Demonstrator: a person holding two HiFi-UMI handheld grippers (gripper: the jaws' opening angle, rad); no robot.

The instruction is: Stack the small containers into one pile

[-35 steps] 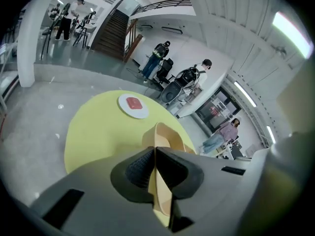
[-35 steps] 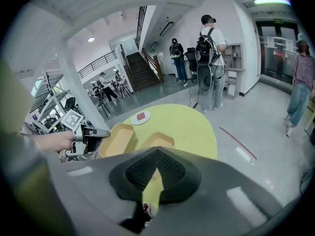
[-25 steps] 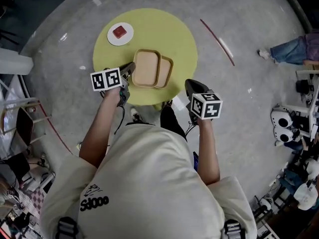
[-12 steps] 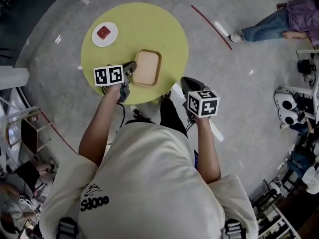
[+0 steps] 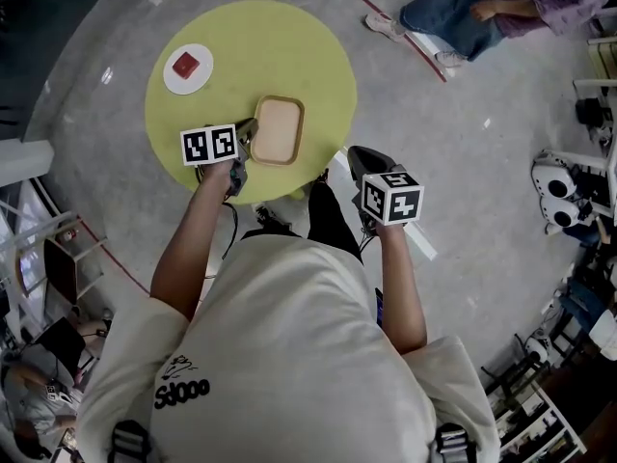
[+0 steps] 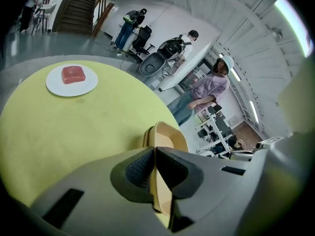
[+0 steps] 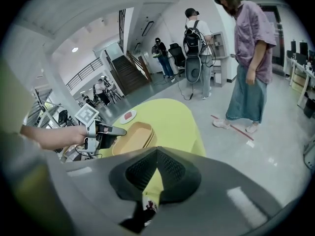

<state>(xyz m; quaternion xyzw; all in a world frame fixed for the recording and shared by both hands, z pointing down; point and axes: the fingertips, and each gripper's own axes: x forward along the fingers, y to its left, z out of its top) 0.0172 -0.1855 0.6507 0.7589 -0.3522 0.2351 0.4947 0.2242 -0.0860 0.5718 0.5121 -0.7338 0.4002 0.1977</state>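
Plainly the pile could skew: the left gripper is clamped narrow on the near rim of the nested containers on the yellow table, so a sideways tug may drag or tip them. The right gripper hangs beside the table's edge, jaws together, empty

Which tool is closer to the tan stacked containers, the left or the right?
Left. The left tool is closed on the rim of the stacked containers; the right tool hangs shut off the edge of the yellow table, apart from them.
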